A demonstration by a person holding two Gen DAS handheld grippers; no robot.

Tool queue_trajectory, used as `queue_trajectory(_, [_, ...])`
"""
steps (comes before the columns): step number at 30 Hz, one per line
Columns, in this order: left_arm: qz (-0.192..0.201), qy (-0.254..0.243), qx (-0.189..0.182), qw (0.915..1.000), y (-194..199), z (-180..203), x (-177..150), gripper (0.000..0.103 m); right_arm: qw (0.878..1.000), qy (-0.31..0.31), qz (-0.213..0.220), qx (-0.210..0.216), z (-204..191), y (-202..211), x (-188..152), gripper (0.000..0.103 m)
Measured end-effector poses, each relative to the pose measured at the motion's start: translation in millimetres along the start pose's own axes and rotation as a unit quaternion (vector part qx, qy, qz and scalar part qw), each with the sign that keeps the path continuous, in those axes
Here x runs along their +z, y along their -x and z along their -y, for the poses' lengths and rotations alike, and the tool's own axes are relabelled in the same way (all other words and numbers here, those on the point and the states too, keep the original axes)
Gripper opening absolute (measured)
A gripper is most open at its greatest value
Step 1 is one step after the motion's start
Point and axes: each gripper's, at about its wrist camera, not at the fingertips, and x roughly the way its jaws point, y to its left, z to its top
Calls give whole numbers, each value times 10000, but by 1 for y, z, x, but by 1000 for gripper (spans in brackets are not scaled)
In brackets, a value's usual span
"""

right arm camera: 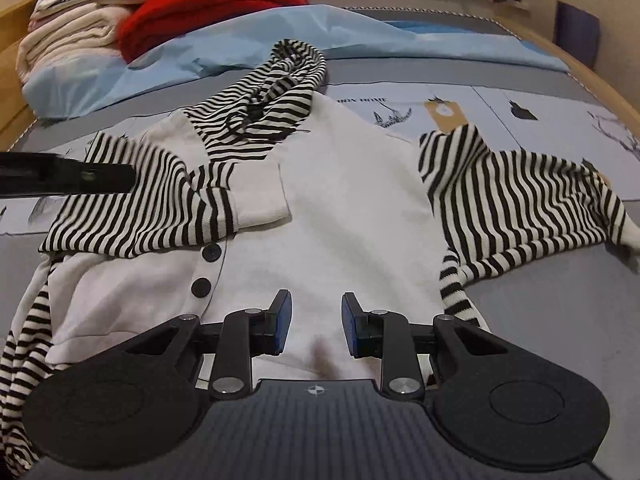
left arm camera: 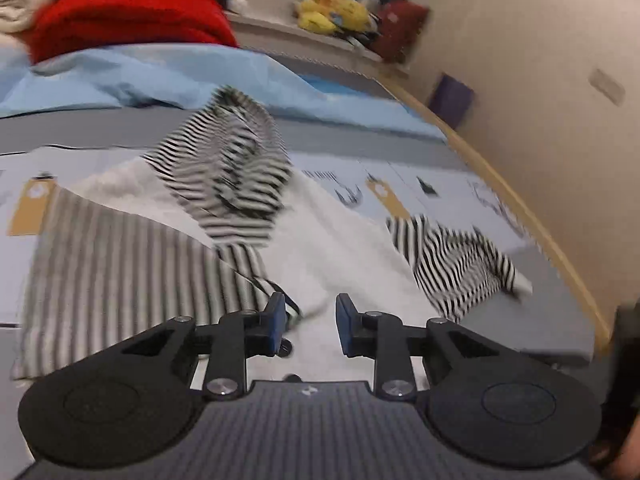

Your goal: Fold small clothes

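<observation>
**Hooded jacket spread on the bed, both grippers empty**

A white hooded jacket (right arm camera: pixel 352 200) with black-and-white striped sleeves is seen laid flat on a printed bedsheet (right arm camera: pixel 520 104). In the right wrist view its striped hood (right arm camera: pixel 272 92) lies at 12 o'clock. One striped sleeve (right arm camera: pixel 132 204) is folded across the body at 10 o'clock, its white cuff (right arm camera: pixel 260 196) resting on the white front. The other sleeve (right arm camera: pixel 516 208) is stretched out toward 2 o'clock. Two dark buttons (right arm camera: pixel 211 252) are seen at 9 o'clock of the right gripper (right arm camera: pixel 316 322), whose jaws are held apart over the hem, with nothing between them. The left gripper (left arm camera: pixel 310 326) is likewise shown with jaws apart and empty above the white fabric. A red blanket (right arm camera: pixel 208 4) and a light blue sheet (right arm camera: pixel 240 40) lie beyond the hood.
</observation>
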Motion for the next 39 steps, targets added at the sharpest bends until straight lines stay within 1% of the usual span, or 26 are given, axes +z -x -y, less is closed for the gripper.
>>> queue_trajectory(2, [159, 312, 296, 9989, 22, -16, 10, 31, 9999, -86, 59, 25, 3, 2, 2, 29])
queue_trajectory(4, [412, 763, 689, 9938, 44, -43, 14, 31, 9995, -217, 188, 91, 4, 4, 5, 28])
queue_trajectory(6, [678, 1123, 1056, 9857, 54, -70, 15, 31, 9988, -348, 282, 202, 4, 2, 7, 12])
queue_trajectory(8, [828, 1231, 1449, 9783, 61, -93, 1, 31, 9968, -625, 335, 380, 5, -4, 13, 11])
queue_trajectory(9, [653, 1224, 1654, 9764, 56, -102, -7, 31, 9952, -765, 367, 488, 5, -8, 15, 11])
queue_trajectory(10, [302, 1246, 1846, 9744, 48, -109, -10, 31, 9933, -911, 389, 600, 5, -16, 18, 11])
queue_trajectory(11, [70, 1308, 1989, 9712, 40, -116, -11, 31, 9917, -1020, 391, 678, 4, -23, 20, 12])
queue_trajectory(14, [91, 1289, 2129, 9685, 32, -129, -4, 31, 9837, -1495, 180, 983, 4, -55, 26, 13])
queue_trajectory(16, [102, 1360, 2190, 9661, 27, -136, 1, 31, 9758, -1872, 42, 1130, 5, -76, 30, 17])
queue_trajectory(18, [142, 1512, 2168, 9643, 29, -144, 1, 31, 9681, -2214, -15, 1173, 6, -96, 32, 32])
queue_trajectory(20, [143, 1535, 2156, 9642, 30, -147, -1, 31, 9587, -2576, -138, 1195, 7, -114, 32, 40])
queue_trajectory(22, [176, 1472, 2183, 9646, 27, -147, 2, 31, 9487, -2879, -239, 1287, 6, -130, 33, 40])
queue_trajectory(23, [189, 1446, 2197, 9646, 30, -147, 0, 31, 9470, -2935, -245, 1285, 5, -135, 34, 39])
queue_trajectory(24, [197, 1430, 2226, 9642, 31, -147, 0, 31, 9477, -2929, -208, 1253, 3, -139, 35, 39])
queue_trajectory(25, [196, 1433, 2251, 9635, 30, -148, 1, 31, 9492, -2893, -160, 1226, 0, -142, 38, 35])
queue_trajectory(27, [194, 1485, 2294, 9617, 29, -151, 3, 31, 9533, -2807, 1, 1115, -4, -142, 43, 3])
queue_trajectory(30, [203, 1595, 2350, 9586, 27, -155, 6, 31, 9620, -2464, 495, 1068, -10, -122, 57, 3])
queue_trajectory(31, [205, 1621, 2357, 9580, 27, -156, 7, 31, 9639, -2310, 744, 1092, -13, -108, 63, 3])
queue_trajectory(32, [209, 1635, 2356, 9578, 26, -156, 9, 31, 9634, -2157, 1126, 1126, -14, -88, 69, 3])
queue_trajectory(33, [212, 1630, 2349, 9580, 25, -155, 10, 31, 9600, -2025, 1573, 1125, -15, -64, 73, 3])
queue_trajectory(34, [208, 1611, 2348, 9584, 24, -154, 11, 31, 9530, -1906, 2078, 1107, -13, -38, 75, 3])
queue_trajectory(35, [189, 1598, 2352, 9585, 23, -153, 11, 31, 9471, -1869, 2384, 1062, -8, -22, 72, 3])
queue_trajectory(36, [137, 1591, 2349, 9588, 21, -151, 11, 31, 9452, -1887, 2512, 889, 0, -13, 69, 3])
queue_trajectory(37, [85, 1592, 2329, 9593, 18, -149, 10, 31, 9509, -1955, 2327, 578, 8, -16, 65, 3])
queue_trajectory(38, [28, 1594, 2297, 9601, 16, -148, 9, 31, 9585, -2056, 1954, 271, 19, -27, 61, 3])
queue_trajectory(39, [-38, 1600, 2267, 9607, 12, -146, 8, 31, 9651, -2234, 1366, -22, 33, -46, 54, 3])
